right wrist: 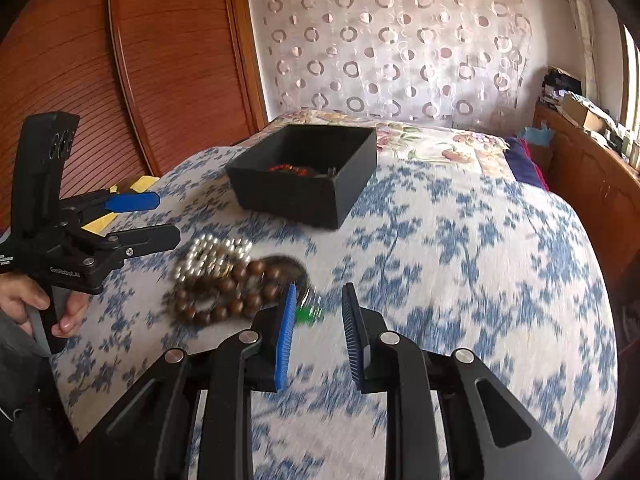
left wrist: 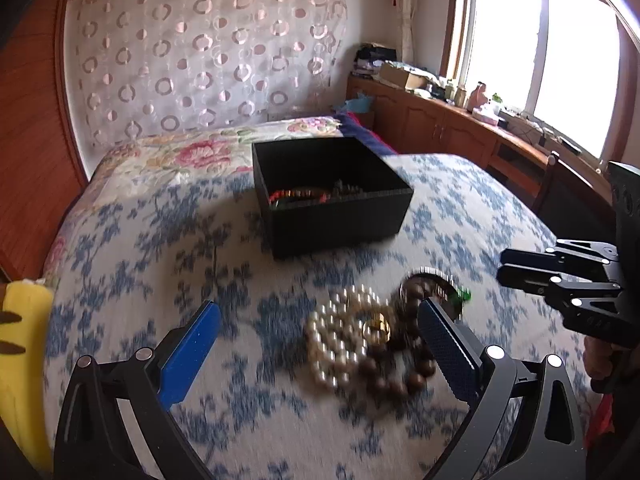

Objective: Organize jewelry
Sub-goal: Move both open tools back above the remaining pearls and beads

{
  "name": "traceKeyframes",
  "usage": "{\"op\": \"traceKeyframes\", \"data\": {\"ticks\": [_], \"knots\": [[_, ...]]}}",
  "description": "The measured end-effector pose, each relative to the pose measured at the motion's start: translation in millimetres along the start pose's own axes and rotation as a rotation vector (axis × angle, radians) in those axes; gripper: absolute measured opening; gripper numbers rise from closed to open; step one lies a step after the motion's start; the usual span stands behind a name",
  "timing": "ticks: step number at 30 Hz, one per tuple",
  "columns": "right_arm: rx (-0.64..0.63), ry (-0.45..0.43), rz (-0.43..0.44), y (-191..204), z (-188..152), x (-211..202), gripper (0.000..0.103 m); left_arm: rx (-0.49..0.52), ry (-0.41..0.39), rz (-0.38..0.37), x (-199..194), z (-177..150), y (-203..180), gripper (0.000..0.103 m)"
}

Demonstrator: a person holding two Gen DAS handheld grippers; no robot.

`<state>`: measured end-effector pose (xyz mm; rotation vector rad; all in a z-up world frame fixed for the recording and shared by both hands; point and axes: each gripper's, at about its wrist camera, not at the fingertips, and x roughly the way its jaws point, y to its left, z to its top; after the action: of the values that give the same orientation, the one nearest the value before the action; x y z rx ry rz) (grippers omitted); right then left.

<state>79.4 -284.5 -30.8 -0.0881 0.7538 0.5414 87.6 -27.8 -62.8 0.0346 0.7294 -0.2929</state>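
Observation:
A pile of jewelry lies on the blue-flowered bedspread: a pearl strand (left wrist: 340, 332) (right wrist: 214, 258), a brown wooden bead string (left wrist: 400, 368) (right wrist: 228, 294), a gold piece (left wrist: 378, 326) and a green piece (left wrist: 460, 296) (right wrist: 306, 312). A black open box (left wrist: 332, 196) (right wrist: 304, 176) farther back holds red and dark jewelry. My left gripper (left wrist: 320, 320) (right wrist: 168, 218) is open wide and empty, above the pile. My right gripper (right wrist: 318, 300) (left wrist: 504, 268) is open a little and empty, just right of the pile near the green piece.
The bedspread (right wrist: 460, 260) covers a bed with a floral pillow area (left wrist: 192, 152) behind the box. A yellow item (left wrist: 24, 344) lies at the left edge. A wooden wardrobe (right wrist: 140, 60) stands left, a cluttered wooden cabinet (left wrist: 460, 120) right under the window.

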Motion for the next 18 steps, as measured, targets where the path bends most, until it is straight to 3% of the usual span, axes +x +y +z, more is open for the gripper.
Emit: {"op": "traceKeyframes", "data": {"ticks": [17,18], "knots": [[0.041,0.034,-0.017,-6,-46,-13,0.030,0.014,0.063,-0.041,-2,-20,-23,0.095],[0.043,0.034,-0.014,-6,-46,-13,0.030,0.025,0.068,-0.051,0,-19,-27,0.091]]}}
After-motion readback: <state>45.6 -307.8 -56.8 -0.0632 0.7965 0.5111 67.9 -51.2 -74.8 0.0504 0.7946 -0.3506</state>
